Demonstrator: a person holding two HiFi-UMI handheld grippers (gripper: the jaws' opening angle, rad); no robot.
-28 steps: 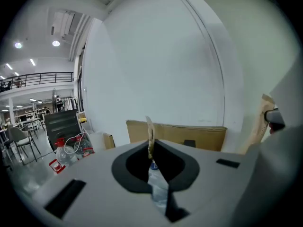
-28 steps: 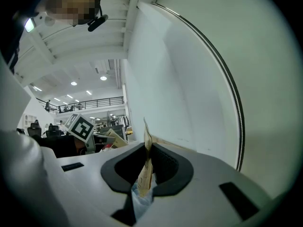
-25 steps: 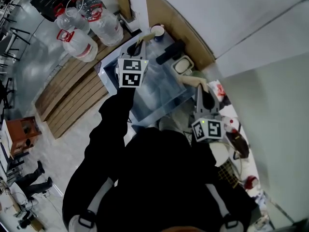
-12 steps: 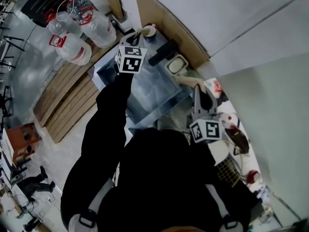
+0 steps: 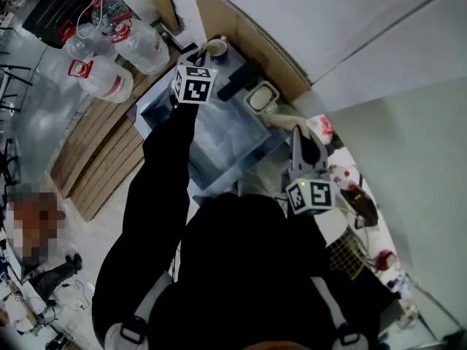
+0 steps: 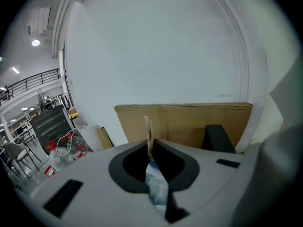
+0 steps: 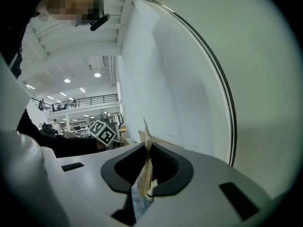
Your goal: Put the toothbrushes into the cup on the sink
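Head view: the left gripper is held just beside the cup at the sink's far corner, and the right gripper at its right.
Left gripper view: the jaws are clamped on 1 packaged toothbrush.
Right gripper view: a second pack is likewise clamped.

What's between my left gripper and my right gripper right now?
In the head view, a black object and a small white dish on the sink's far rim lie between the left gripper and right gripper. Both grippers hold packaged toothbrushes.
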